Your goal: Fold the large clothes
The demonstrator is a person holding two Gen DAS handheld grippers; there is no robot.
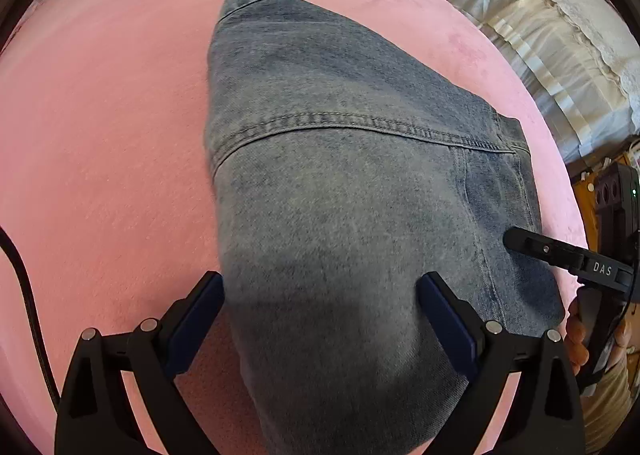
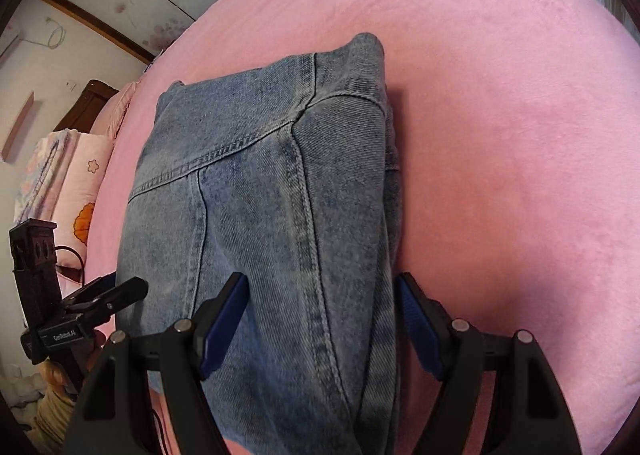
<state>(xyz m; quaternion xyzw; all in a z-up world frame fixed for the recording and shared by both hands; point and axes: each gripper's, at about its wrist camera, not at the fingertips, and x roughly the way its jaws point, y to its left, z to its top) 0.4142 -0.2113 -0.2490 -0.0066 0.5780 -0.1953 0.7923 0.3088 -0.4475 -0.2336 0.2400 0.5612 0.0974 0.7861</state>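
Folded denim garment [image 1: 340, 195] lies mid-bed on the pink blanket [image 1: 100, 135], near its front edge. Left tool [image 1: 320, 303] spread wide, straddling the fabric w/o pinching; right tool [image 2: 322, 303] also spread over the thick seam edge, pads not visibly pressing. Risk: a grab catching only the top layer, bundle unfolding. Legible: "DAS", "GenRobot.AI" on the tools.

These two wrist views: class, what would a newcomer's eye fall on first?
A folded blue denim garment lies in the middle of a pink bed cover. The left gripper and the right gripper both hang open over its near end, the denim between their fingers.
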